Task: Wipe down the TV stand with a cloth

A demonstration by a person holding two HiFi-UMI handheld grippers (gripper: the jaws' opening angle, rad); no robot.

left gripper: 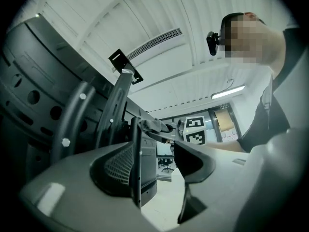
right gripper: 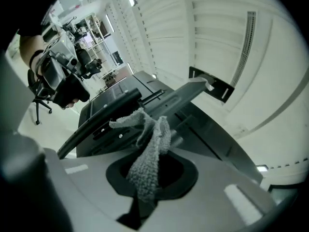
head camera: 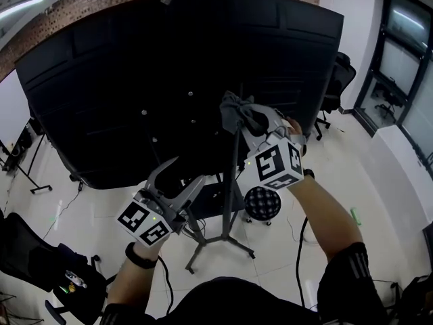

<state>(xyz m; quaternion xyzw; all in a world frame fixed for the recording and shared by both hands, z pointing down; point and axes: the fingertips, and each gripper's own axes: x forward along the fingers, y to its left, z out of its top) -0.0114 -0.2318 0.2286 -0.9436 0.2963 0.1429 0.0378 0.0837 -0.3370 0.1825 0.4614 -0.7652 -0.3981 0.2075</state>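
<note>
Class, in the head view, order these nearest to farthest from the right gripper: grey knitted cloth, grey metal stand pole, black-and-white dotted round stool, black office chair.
1. Grey knitted cloth, clamped in the right gripper.
2. Grey metal stand pole, just below the cloth.
3. Black-and-white dotted round stool, down on the floor.
4. Black office chair, far off at the upper right.

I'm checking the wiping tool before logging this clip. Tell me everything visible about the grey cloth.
The grey cloth looks like knitted or terry fabric, crumpled into a narrow bunch. The right gripper pinches its lower part between shut jaws. The loose upper end flops over, raised beside the black TV stand's upright. Whether it touches there is unclear.
</note>
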